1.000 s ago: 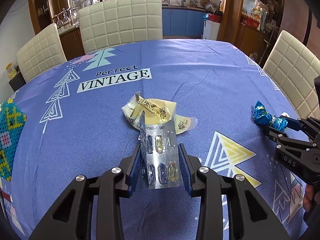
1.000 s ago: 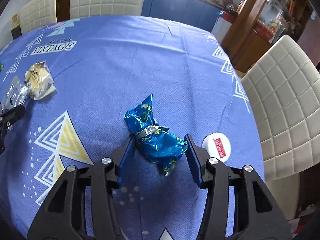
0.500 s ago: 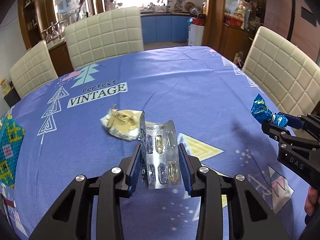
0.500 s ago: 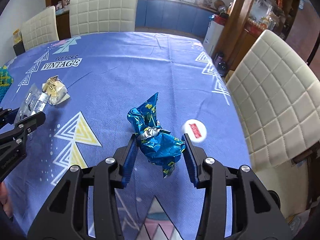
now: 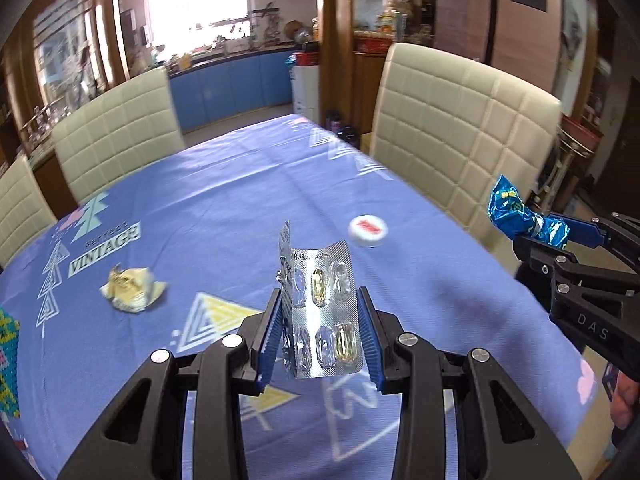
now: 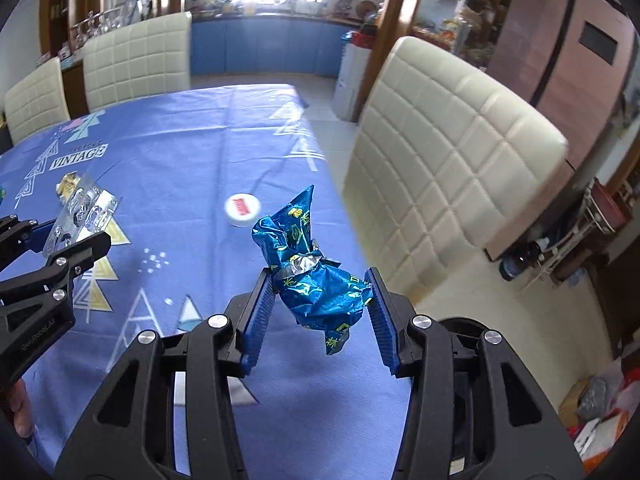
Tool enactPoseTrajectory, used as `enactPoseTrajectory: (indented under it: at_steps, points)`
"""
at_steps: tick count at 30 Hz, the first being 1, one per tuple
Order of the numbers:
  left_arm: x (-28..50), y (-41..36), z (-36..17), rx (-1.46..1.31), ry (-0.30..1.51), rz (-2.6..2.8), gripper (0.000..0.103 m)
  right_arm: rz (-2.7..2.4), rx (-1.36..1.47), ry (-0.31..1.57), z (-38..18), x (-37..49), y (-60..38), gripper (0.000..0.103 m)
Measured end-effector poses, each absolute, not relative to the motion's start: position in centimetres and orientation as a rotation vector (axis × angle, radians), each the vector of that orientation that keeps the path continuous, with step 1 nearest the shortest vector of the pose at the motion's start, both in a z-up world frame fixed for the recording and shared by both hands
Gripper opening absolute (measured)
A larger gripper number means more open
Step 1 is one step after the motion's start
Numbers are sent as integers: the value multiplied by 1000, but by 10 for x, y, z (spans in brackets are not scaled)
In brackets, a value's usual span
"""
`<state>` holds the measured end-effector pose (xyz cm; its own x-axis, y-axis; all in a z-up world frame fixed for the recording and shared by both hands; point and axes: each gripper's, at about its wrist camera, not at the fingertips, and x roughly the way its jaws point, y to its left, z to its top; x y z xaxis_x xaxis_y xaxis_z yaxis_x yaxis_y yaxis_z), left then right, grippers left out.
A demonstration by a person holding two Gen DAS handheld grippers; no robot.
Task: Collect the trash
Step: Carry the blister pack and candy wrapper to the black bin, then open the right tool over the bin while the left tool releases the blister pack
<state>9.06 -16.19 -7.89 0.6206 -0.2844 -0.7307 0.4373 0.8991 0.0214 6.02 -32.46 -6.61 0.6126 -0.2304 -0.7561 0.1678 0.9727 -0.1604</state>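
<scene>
**Both grippers lifted clear of the tablecloth, each with its piece of trash**

Both grippers have risen and swung right since a second ago, so the round white bottle cap with a red label (image 5: 368, 231) now shows in the left wrist view. That cap lies on the blue patterned tablecloth (image 5: 224, 200), close to the edge beside the cream quilted chair (image 5: 460, 132).

Left gripper (image 5: 320, 330): clenched on the silver foil blister pack with clear and yellow capsules (image 5: 320, 304), which stands upright above the cloth, nearer the camera than the cap.

Right gripper (image 6: 316, 316): clamped on the crumpled shiny blue foil wrapper (image 6: 312, 268), held in the air over the cloth's edge, nearer the camera than the cap.

Well left of the cap, the crumpled yellow paper wrapper (image 5: 130, 288) rests on the cloth, near the "VINTAGE" print (image 5: 105, 249).
</scene>
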Motion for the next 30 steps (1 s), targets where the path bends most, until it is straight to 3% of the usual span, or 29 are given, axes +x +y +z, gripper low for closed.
enactPoseTrajectory:
  at_steps: [20, 21, 22, 24, 30]
  points:
    - [42, -291, -50, 298, 739, -659, 35, -513, 94, 782, -28, -33, -456, 53]
    - [42, -296, -50, 303, 737, -667, 35, -522, 101, 781, -28, -34, -461, 59]
    - [41, -301, -50, 305, 736, -672, 35, -530, 111, 780, -28, -35, -467, 73]
    - [41, -310, -50, 310, 735, -684, 35, -561, 135, 760, -27, -39, -480, 91]
    - [40, -343, -54, 331, 738, -723, 35, -609, 160, 755, -32, -44, -503, 91]
